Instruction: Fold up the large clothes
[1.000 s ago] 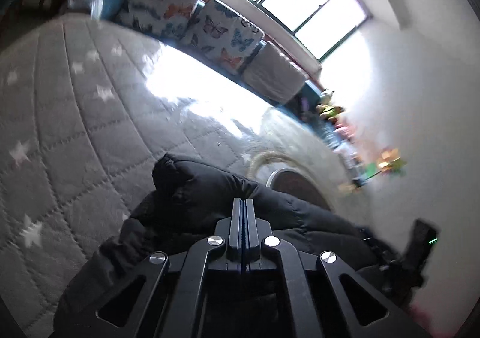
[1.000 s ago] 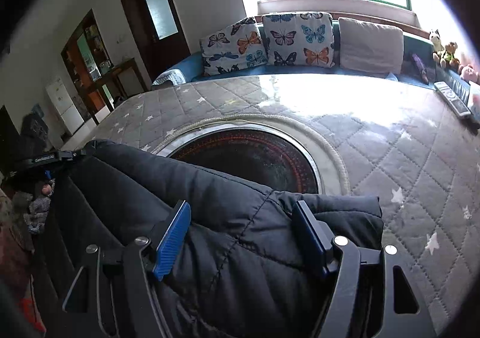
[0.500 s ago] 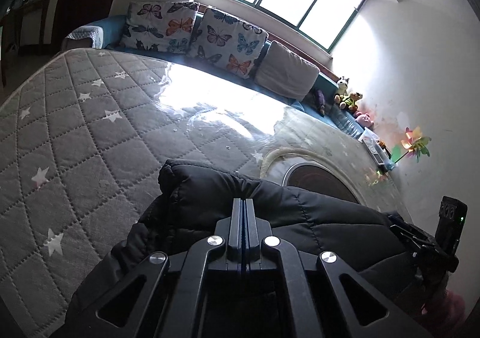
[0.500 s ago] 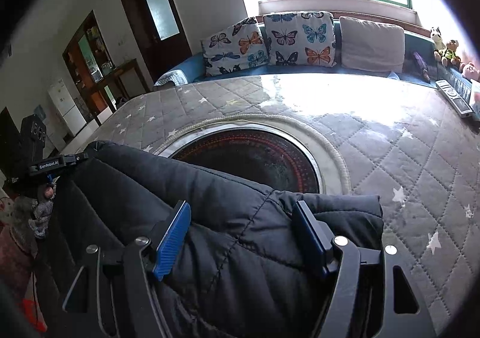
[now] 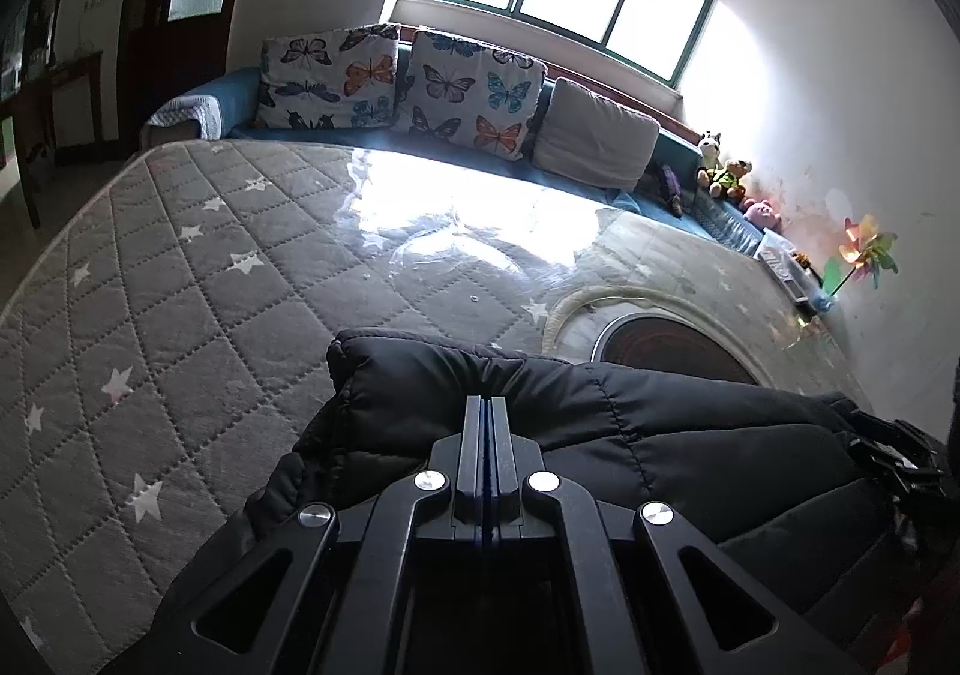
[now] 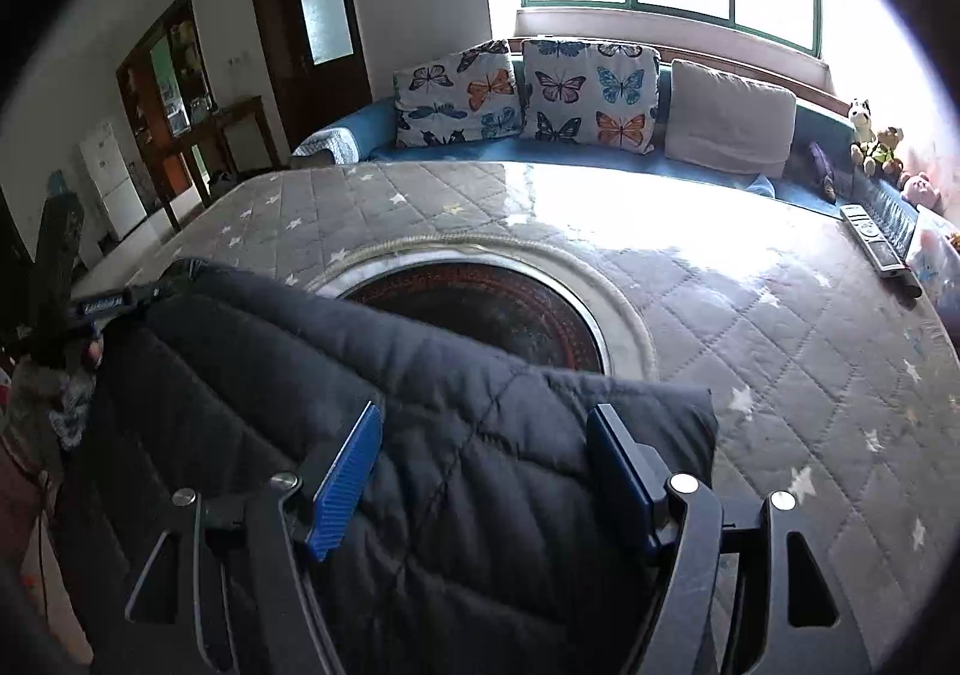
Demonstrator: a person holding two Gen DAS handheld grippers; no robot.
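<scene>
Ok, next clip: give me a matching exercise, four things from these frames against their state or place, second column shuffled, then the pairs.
Things:
1. left gripper
2. right gripper
3. black padded jacket
4. pinwheel

States or places:
A. fingers spread wide, jacket fabric between them
B. by the wall, at the mattress's far right edge
C. fingers pressed together
D. draped over the mattress's near edge

Pairs: 1-C, 2-A, 3-D, 4-B

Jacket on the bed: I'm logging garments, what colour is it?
Black, quilted; the jacket shows best in the right wrist view.
</scene>
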